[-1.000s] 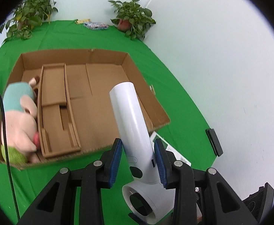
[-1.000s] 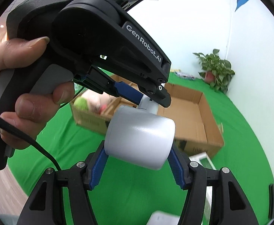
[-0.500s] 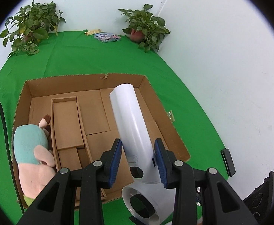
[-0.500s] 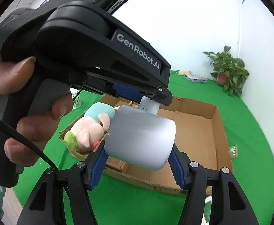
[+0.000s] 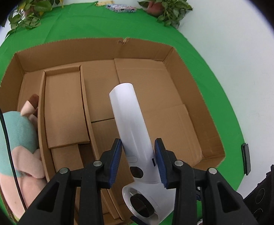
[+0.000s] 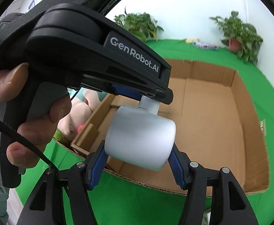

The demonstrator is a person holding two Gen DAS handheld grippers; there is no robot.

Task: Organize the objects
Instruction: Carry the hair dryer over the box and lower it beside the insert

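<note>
Lying at the far left of the shallow brown cardboard box [image 5: 92,50] is a pink plush doll with a teal cap [image 5: 13,131], tucked into the narrow compartment beside a long cardboard divider tray [image 5: 64,108]. A black cable [image 5: 5,131] crosses in front of the doll. Over the wide, bare right half of the box hangs the white handheld hair dryer [image 5: 131,120]. The left gripper [image 5: 138,159] is clamped narrowly on its handle, blue pads pressing both sides, and the right gripper [image 6: 138,163] is closed wider around its grey barrel [image 6: 140,138]. From the right wrist view a person's hand [image 6: 22,116] grips the left tool's handle, whose black side reads "GenRobot.AI". The box sits on a green cloth [image 5: 77,24]. Along the back wall stand a leafy potted plant [image 5: 35,5] at the left and another potted plant [image 5: 161,1] at the right, with small coloured packets [image 5: 120,8] between them, their print too small to read. A flat black device [image 5: 246,158] lies near the cloth's right edge.
</note>
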